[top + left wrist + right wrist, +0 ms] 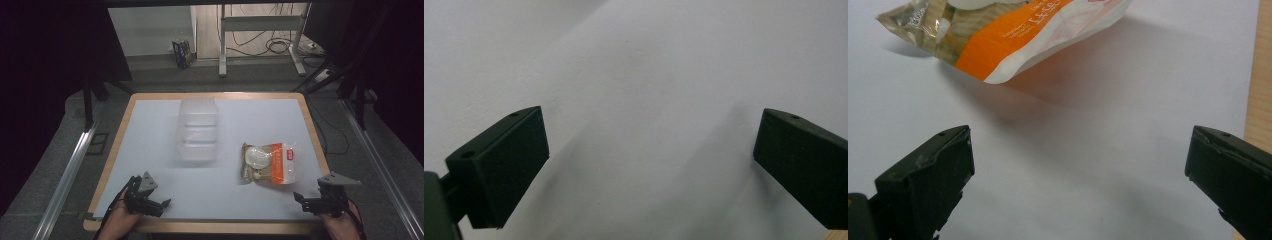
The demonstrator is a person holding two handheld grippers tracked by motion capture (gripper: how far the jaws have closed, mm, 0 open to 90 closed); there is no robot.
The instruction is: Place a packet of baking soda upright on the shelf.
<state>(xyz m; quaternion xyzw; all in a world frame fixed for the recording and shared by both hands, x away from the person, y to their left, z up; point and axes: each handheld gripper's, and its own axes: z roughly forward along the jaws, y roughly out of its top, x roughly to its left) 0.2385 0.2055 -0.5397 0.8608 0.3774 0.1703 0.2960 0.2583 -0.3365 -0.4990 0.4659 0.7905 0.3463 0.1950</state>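
An orange, white and clear snack bag [268, 163] lies flat on the right half of the white table sheet [150, 150]. A clear plastic tub [198, 129] stands near the middle, toward the back. My left gripper [161, 205] rests at the front left, open, with bare sheet between its jaws [649, 165]. My right gripper [302, 199] sits at the front right, just in front of the bag. It is open and holds nothing [1080, 175]; the snack bag [1013, 35] lies a short way beyond its fingertips.
The sheet covers a wooden table whose edge [210, 227] runs along the front; wood edge [1260, 75] shows to the right of the right gripper. Beyond the table are a desk frame [260, 30], cables and a small box [182, 52] on the floor.
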